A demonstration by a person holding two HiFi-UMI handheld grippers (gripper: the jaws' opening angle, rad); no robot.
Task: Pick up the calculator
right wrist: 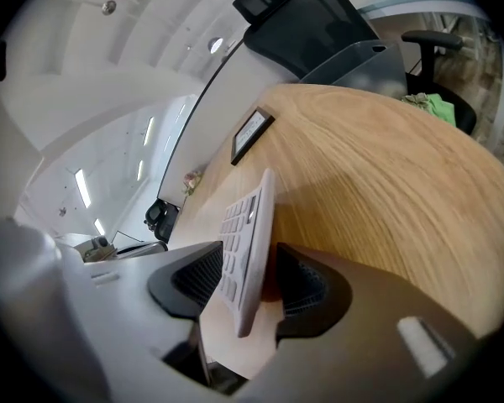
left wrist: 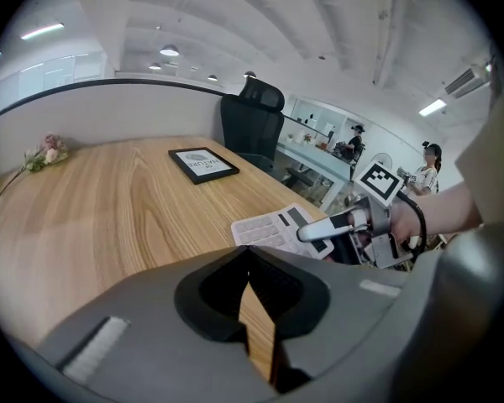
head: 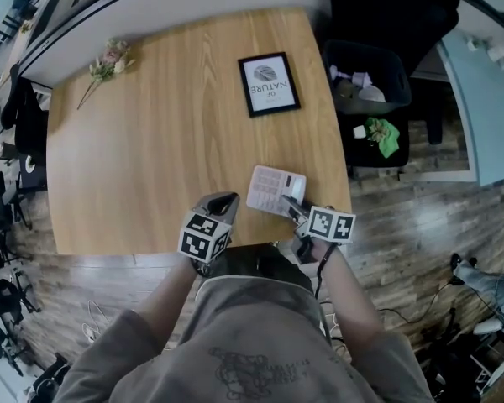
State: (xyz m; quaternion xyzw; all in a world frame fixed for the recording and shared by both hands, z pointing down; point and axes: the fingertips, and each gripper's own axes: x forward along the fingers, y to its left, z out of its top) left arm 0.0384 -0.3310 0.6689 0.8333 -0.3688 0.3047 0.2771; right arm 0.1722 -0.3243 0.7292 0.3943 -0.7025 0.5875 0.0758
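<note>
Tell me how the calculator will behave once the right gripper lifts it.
The calculator looks thin and rigid, so it should stay flat, not sag. The right gripper has it by one end, so the far end may pivot down. Its smooth case could slip, though the ribbed fingers likely help.

Open tabletop (head: 164, 149) between frame (head: 269, 84) and flowers (head: 109, 60)
</note>
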